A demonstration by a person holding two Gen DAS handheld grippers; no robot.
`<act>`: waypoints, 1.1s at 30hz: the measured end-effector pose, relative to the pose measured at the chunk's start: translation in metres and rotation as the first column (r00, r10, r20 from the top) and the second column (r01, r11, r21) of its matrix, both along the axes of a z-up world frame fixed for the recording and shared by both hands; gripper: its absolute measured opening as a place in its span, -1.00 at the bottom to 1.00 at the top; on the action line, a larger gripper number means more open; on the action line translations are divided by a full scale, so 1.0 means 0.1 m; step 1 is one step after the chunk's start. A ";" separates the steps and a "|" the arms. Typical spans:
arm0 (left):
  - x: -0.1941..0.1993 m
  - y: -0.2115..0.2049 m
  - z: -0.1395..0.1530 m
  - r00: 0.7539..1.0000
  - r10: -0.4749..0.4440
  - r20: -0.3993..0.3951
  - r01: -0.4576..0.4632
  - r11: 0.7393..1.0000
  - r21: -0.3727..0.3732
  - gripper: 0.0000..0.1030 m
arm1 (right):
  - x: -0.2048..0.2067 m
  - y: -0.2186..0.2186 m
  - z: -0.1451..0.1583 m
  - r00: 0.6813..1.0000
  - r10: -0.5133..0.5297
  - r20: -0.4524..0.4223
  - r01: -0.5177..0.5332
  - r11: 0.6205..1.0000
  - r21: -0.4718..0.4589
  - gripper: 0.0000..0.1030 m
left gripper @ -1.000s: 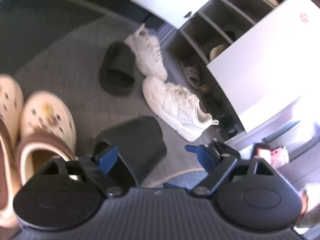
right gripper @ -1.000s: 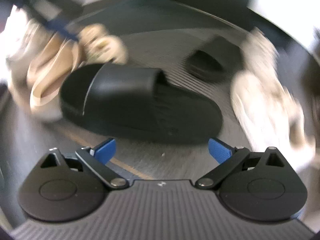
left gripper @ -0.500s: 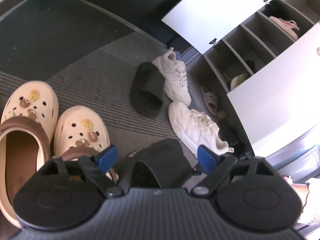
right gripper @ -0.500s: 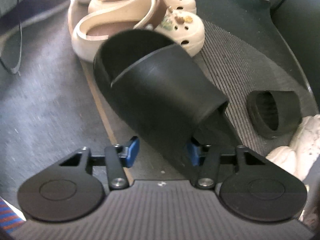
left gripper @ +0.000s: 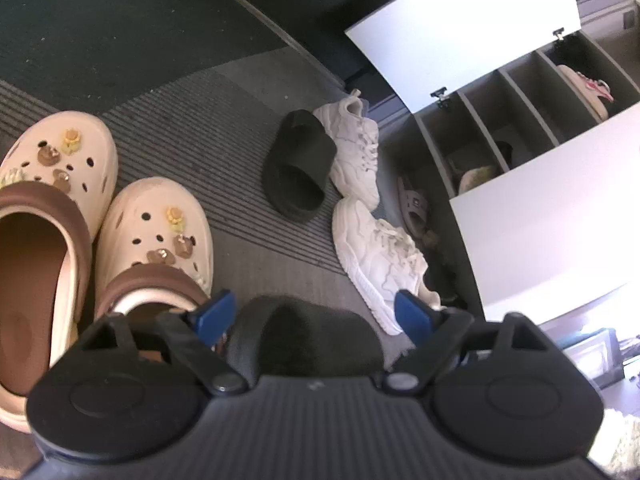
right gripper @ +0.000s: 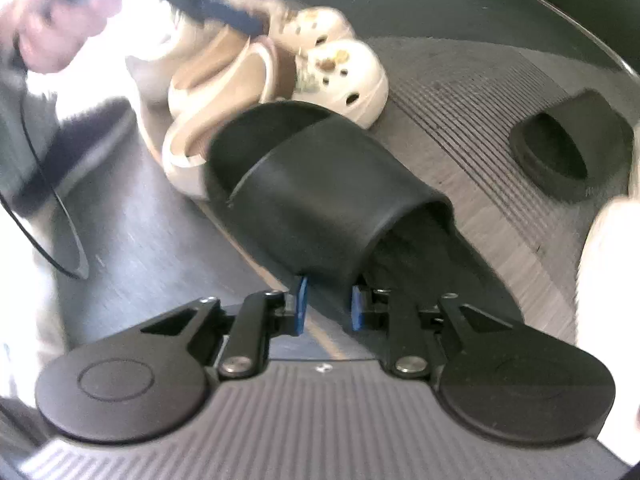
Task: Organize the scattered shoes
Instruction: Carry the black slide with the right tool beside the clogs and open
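Observation:
My right gripper (right gripper: 330, 304) has its jaws closing, and both blue pads press on the side edge of a black slide's (right gripper: 320, 184) strap. The slide tilts up from the ribbed mat. My left gripper (left gripper: 314, 312) stands open just above that same slide (left gripper: 304, 340), not touching it. The matching black slide (left gripper: 300, 164) (right gripper: 568, 156) lies further off on the mat, beside two white sneakers (left gripper: 380, 256). A pair of cream clogs (left gripper: 156, 232) (right gripper: 344, 76) with brown straps sits close on the left.
A grey shoe cabinet (left gripper: 520, 92) stands open at the right with white doors (left gripper: 464, 28) swung out and shoes on its shelves. A pink slipper (left gripper: 416, 208) lies at its foot. A person's blurred hand (right gripper: 44, 32) shows at the right wrist view's top left.
My right gripper went from wide open beside the black slide to shut on its strap, tipping the slide up. The left wrist view rolled and drew nearer the clogs and the held slide.

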State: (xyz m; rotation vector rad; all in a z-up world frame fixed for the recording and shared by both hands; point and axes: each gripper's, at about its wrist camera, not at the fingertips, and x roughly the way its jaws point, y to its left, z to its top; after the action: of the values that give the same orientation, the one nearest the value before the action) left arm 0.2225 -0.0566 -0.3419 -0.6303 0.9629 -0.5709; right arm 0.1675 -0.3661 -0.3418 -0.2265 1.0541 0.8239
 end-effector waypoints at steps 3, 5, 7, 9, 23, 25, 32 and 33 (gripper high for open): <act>-0.01 -0.04 0.01 1.000 -0.016 0.015 0.016 1.000 0.004 0.70 | -0.10 -0.14 0.07 0.991 -0.134 -0.013 0.135 0.987 0.090 -0.76; -0.02 -0.08 0.02 0.999 -0.028 0.023 0.028 1.000 0.009 0.70 | -0.16 -0.25 0.11 0.972 -0.231 -0.027 0.233 0.965 0.121 -0.75; -0.03 -0.11 0.02 0.999 -0.038 0.031 0.037 0.999 0.019 0.70 | -0.22 -0.32 0.13 0.947 -0.321 -0.028 0.321 0.939 0.125 -0.74; -0.04 -0.15 0.02 0.998 -0.047 0.037 0.046 0.998 0.031 0.70 | -0.29 -0.35 0.13 0.905 -0.424 -0.026 0.424 0.897 0.126 -0.75; -0.10 -0.44 -0.07 0.993 -0.109 0.034 0.104 0.988 0.118 0.70 | -0.09 -0.12 -0.29 0.653 -0.756 0.034 0.757 0.651 -0.065 -0.74; -0.11 -0.45 -0.07 0.993 -0.116 0.037 0.111 0.986 0.124 0.70 | -0.07 -0.15 -0.36 0.627 -0.779 -0.007 0.778 0.627 -0.042 -0.74; -0.12 -0.40 -0.08 0.994 -0.105 0.034 0.100 0.987 0.125 0.71 | -0.07 -0.16 -0.48 0.601 -0.796 -0.075 0.798 0.603 0.002 -0.69; -0.11 -0.40 -0.07 0.994 -0.100 0.035 0.094 0.987 0.130 0.71 | -0.07 -0.16 -0.48 0.600 -0.796 -0.081 0.799 0.602 0.005 -0.64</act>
State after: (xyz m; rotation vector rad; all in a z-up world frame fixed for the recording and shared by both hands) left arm 0.2113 -0.0964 -0.3489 -0.4567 0.9866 -0.6011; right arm 0.1603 -0.3825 -0.3901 0.3216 1.0570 0.0155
